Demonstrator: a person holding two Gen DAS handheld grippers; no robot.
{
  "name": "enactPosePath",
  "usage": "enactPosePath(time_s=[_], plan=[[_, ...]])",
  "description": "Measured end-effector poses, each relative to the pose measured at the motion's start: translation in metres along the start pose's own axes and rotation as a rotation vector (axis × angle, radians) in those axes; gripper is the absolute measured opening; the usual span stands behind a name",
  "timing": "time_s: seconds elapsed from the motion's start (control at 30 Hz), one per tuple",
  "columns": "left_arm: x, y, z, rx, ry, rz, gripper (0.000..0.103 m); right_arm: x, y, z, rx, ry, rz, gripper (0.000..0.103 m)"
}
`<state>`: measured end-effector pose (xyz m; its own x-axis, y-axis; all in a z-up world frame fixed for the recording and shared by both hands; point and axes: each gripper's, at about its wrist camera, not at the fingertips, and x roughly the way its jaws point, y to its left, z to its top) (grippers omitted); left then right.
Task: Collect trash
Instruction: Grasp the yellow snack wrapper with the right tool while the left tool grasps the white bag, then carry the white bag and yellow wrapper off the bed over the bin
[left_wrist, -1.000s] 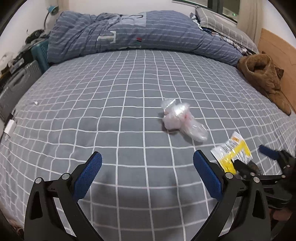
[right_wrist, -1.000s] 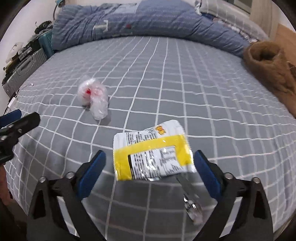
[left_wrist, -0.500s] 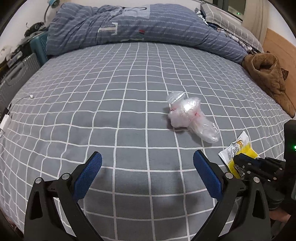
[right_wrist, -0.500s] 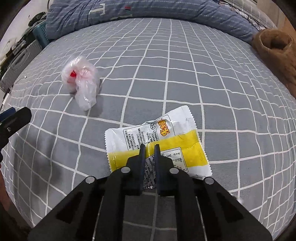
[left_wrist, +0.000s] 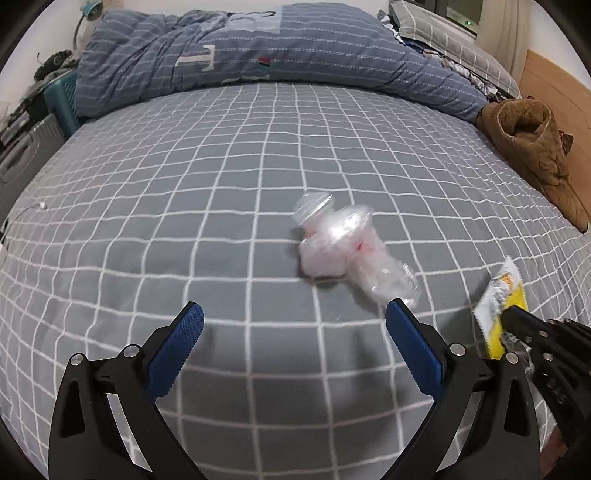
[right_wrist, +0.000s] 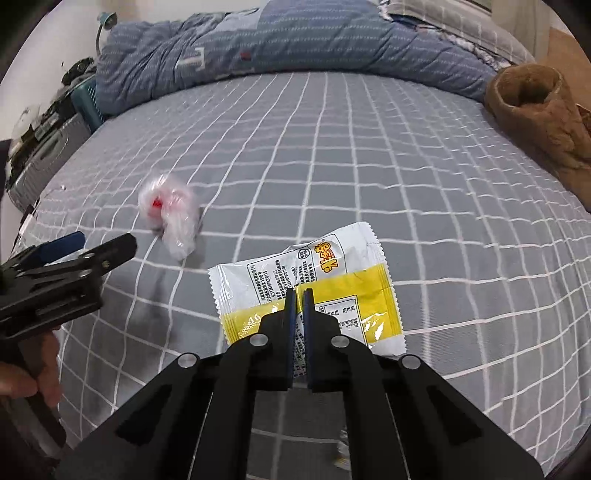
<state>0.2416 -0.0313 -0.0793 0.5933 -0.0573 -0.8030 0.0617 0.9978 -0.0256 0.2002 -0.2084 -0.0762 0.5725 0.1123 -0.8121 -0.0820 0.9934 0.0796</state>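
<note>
A yellow and white snack wrapper (right_wrist: 334, 275) is pinched near its lower edge by my right gripper (right_wrist: 298, 295), which is shut on it and holds it just over the grey checked bed sheet (right_wrist: 369, 166). The same wrapper (left_wrist: 504, 299) shows at the right edge of the left wrist view, with the right gripper (left_wrist: 511, 317) clamped on it. A crumpled clear plastic bag (left_wrist: 347, 251) with something red inside lies on the sheet. My left gripper (left_wrist: 293, 325) stands open just short of it, the right pad close to the bag's near end. That bag (right_wrist: 170, 214) lies left of the wrapper.
A rumpled blue quilt (left_wrist: 258, 51) lies across the far side of the bed. A brown fleece garment (left_wrist: 535, 155) sits at the right edge. Grey cases and a teal crate (left_wrist: 55, 103) stand off the bed's left side. A hand (right_wrist: 29, 373) holds the left gripper's handle.
My right gripper closed on the wrapper and lifted it slightly. My left gripper moved forward toward the plastic bag, which now looks larger and closer.
</note>
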Motion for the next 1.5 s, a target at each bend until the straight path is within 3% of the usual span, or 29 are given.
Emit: enactPosePath(time_s=[0.53, 0.67, 0.73, 0.77, 0.83, 1.13, 1.5], plan=[[0.044, -0.031, 0.032, 0.013, 0.001, 0.013, 0.094, -0.008, -0.050, -0.001, 0.054, -0.019, -0.014, 0.004], [0.054, -0.036, 0.033, 0.023, 0.020, 0.003, 0.085, -0.008, -0.050, -0.002, 0.053, -0.020, -0.010, 0.003], [0.061, -0.039, 0.033, 0.033, 0.040, 0.002, 0.076, -0.007, -0.050, -0.002, 0.054, -0.019, -0.008, 0.003], [0.064, -0.040, 0.033, 0.033, 0.049, 0.004, 0.063, -0.007, -0.050, -0.001, 0.054, -0.019, -0.008, 0.003], [0.066, -0.038, 0.032, 0.018, 0.057, -0.001, 0.058, -0.007, -0.050, -0.001, 0.055, -0.019, -0.008, 0.003], [0.052, -0.031, 0.028, -0.016, 0.046, -0.020, 0.054, -0.009, -0.046, 0.001, 0.050, -0.024, -0.009, 0.003], [0.000, -0.043, 0.016, 0.030, -0.001, -0.032, 0.054, -0.028, -0.030, 0.006, 0.022, -0.052, -0.013, 0.004]])
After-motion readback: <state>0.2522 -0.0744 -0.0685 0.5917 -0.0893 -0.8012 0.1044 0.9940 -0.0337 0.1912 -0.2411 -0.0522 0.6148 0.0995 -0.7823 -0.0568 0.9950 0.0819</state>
